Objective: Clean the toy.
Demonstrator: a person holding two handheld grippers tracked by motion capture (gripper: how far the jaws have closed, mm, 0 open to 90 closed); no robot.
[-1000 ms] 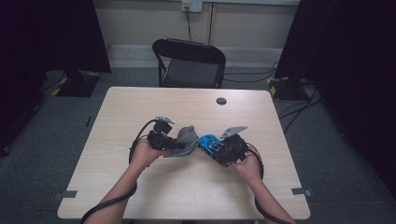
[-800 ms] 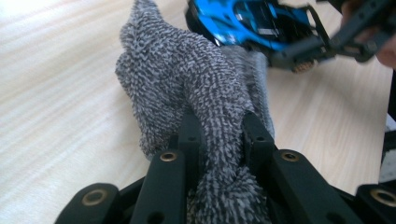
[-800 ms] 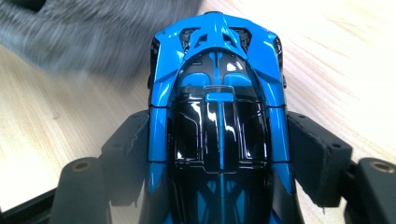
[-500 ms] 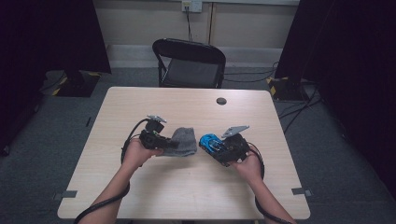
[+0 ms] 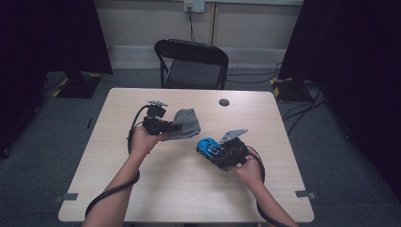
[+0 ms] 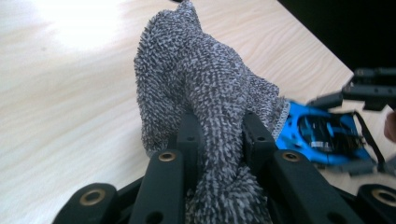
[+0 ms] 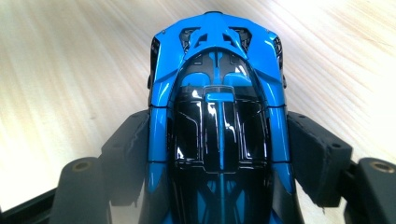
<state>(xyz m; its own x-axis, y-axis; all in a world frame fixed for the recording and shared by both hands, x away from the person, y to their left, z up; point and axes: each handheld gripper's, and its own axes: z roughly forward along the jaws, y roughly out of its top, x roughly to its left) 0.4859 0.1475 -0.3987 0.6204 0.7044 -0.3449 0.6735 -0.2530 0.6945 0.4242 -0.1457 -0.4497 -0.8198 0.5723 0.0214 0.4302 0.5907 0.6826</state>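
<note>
Above the pale wooden table (image 5: 142, 189), the left gripper (image 5: 171, 126) clamps a grey knitted cloth (image 5: 185, 124); at its four o'clock, the right gripper (image 5: 211, 150) grips a blue-and-black toy car (image 7: 218, 116). Wiping seems under way; next, the cloth must meet the car.

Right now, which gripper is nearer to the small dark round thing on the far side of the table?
Left. The left gripper, shut on the grey cloth, sits nearer the round thing. The right gripper, holding the blue toy car, is lower toward the person.
</note>
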